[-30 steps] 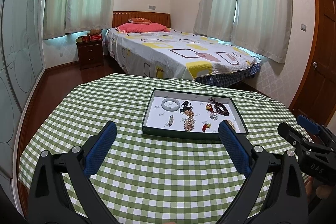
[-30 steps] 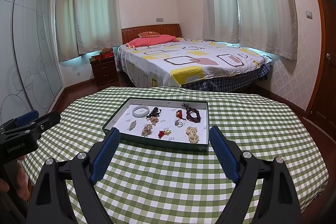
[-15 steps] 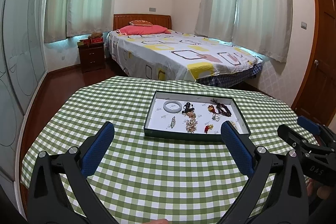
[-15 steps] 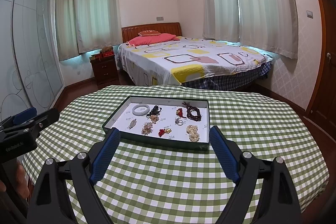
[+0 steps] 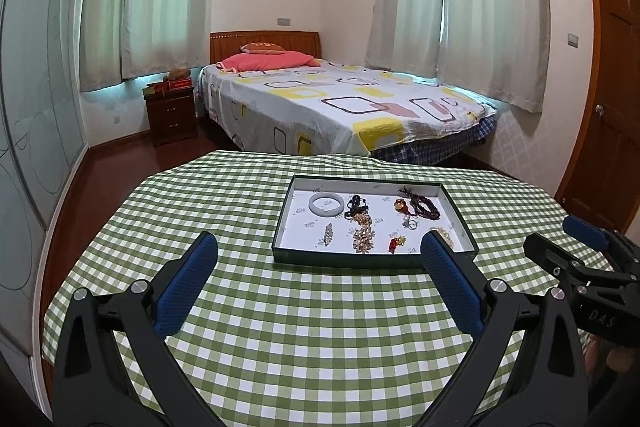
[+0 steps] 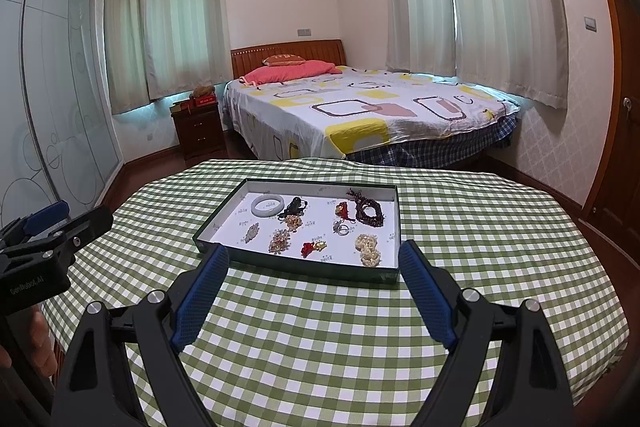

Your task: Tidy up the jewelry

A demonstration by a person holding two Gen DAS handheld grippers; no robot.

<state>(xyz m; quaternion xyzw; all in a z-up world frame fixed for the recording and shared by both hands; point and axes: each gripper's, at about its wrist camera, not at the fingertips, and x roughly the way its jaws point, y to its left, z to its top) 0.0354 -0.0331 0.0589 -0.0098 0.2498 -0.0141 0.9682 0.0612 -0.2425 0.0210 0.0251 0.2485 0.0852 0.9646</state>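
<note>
While both grippers, left [image 5: 318, 255] and right [image 6: 314, 261], hover wide apart and empty, nothing's grabbed. Jewelry sits in the tray [image 6: 304, 269] on the checkered table [image 6: 320, 339].

frame: black plastic arms, silver screw heads
pads [image 6: 202, 299]: blue, finely textured
markings: white lettering on the black housings

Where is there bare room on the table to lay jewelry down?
Bare checked tablecloth lies between the tray and both open grippers, and left of the tray. Inside the tray it is crowded, from the white bangle to the dark bead bracelet.
</note>
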